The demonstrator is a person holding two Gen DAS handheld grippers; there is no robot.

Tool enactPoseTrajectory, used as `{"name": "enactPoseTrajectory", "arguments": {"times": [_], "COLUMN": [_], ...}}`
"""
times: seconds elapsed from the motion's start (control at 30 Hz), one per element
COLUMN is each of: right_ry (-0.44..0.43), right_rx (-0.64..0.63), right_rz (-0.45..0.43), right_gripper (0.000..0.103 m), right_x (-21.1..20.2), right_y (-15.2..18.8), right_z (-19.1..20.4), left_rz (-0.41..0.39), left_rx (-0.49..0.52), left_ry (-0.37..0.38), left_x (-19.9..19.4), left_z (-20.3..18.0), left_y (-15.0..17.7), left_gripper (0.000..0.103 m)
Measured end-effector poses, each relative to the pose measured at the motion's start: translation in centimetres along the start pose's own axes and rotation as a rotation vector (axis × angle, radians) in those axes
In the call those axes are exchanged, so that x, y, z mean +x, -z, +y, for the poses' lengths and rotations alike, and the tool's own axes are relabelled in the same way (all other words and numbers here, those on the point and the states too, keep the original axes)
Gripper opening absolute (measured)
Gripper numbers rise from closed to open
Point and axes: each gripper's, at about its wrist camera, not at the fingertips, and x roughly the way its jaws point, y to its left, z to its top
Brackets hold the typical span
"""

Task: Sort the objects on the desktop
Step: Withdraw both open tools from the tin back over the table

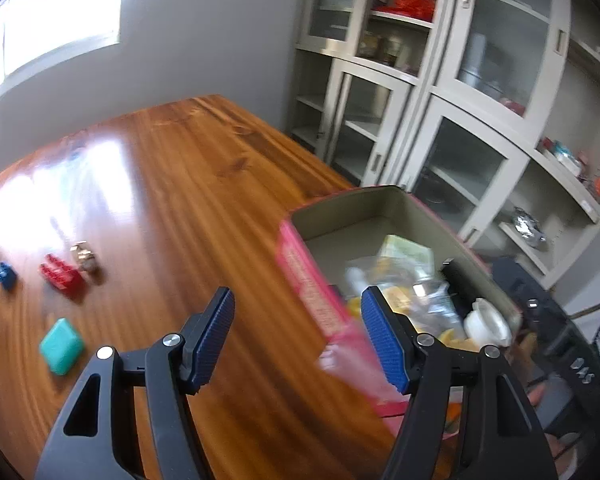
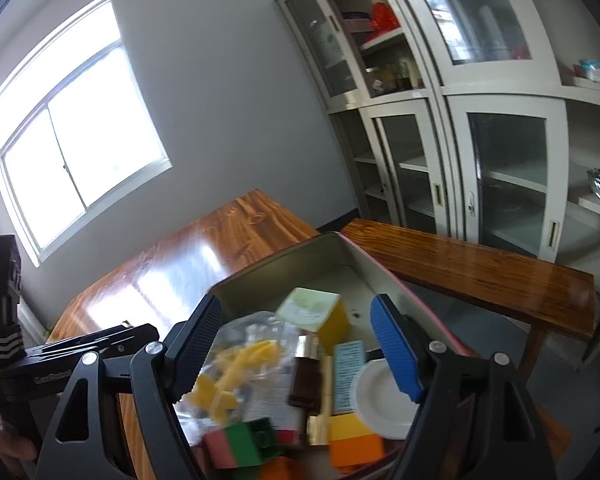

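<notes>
Grey walls, a bright window and a run of pale glass-door cabinets close in a glossy wooden table.

On the table's right part stands an open box with pink outer walls and a plain inner lining. It holds a heap of small things: a clear plastic bag with yellow pieces inside, a yellow box with a pale top, a white round lid, a dark brown block, and green, yellow and orange bricks at the near end.

Well apart from the box, on the left of the table, lie a blue brick, a red brick, a small metal clip just beside the red one, and a teal eraser nearer the camera.

The left gripper hangs over the table at the box's pink side, its jaws wide with nothing between the blue pads. The right gripper hovers above the filled box, jaws likewise wide and gripping nothing; the heap shows between the fingers, below them. Part of the left gripper's black frame shows at the left edge of the right wrist view.
</notes>
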Motion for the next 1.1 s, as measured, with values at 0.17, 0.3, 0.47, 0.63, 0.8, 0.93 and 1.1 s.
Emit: {"name": "enactPoseTrajectory", "arguments": {"times": [0.17, 0.3, 0.47, 0.63, 0.8, 0.93, 1.1], "right_ry": [-0.038, -0.075, -0.12, -0.157, -0.194, -0.215, -0.233], "right_rx": [-0.043, -0.079, -0.128, -0.171, -0.216, -0.236, -0.255], "right_rz": [0.001, 0.014, 0.034, 0.063, 0.102, 0.129, 0.17], "right_gripper": [0.081, 0.082, 0.082, 0.082, 0.082, 0.082, 0.082], "right_x": [0.0, 0.3, 0.8, 1.6, 2.8, 3.6, 4.9], "right_y": [0.3, 0.7, 1.4, 2.2, 3.1, 3.7, 4.6], "right_z": [2.4, 4.8, 7.9, 10.5, 13.3, 14.8, 16.1], "left_rz": [-0.007, -0.004, 0.021, 0.043, 0.054, 0.076, 0.1], "left_rx": [-0.032, -0.067, -0.109, -0.173, -0.198, -0.194, -0.186], "left_ry": [-0.081, -0.137, -0.204, -0.257, -0.276, -0.291, -0.284], "left_x": [-0.8, -1.4, -1.8, -2.0, -1.8, -1.0, 0.1], "left_z": [3.5, 6.6, 10.8, 15.0, 17.4, 18.8, 20.0], "left_y": [0.8, 1.6, 3.0, 4.2, 5.2, 5.6, 5.7], "left_gripper": [0.069, 0.069, 0.069, 0.069, 0.069, 0.069, 0.069]}}
